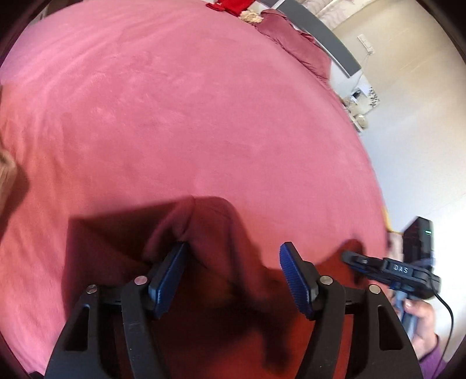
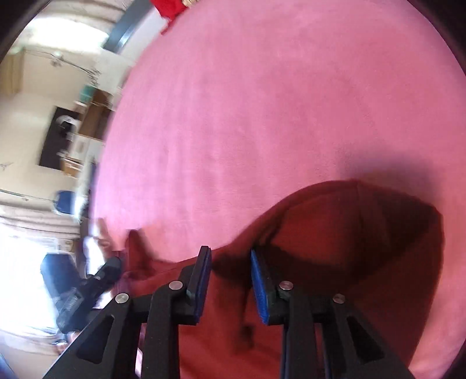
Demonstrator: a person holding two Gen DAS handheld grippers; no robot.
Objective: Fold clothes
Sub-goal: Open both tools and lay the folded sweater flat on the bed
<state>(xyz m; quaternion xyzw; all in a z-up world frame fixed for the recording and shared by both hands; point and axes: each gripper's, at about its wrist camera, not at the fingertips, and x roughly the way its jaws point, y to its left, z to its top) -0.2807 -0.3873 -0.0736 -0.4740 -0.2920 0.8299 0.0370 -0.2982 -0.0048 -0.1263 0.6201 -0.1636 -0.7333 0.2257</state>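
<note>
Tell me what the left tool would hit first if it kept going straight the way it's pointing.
Most likely the dark red garment, bunched between and just ahead of the left tool; its jaws stand open. Depth is unclear, but the pink bedspread lies under it.

Dark red garment (image 1: 221, 291) under the black left gripper (image 1: 233, 280) with ribbed blue pads (image 1: 294, 280), pink bedcover (image 1: 174, 116) beyond, brighter red cloth (image 1: 230, 5) far ahead.

Garment (image 1: 221, 291) lies on bed (image 1: 174, 116), seemingly near its edge.
</note>
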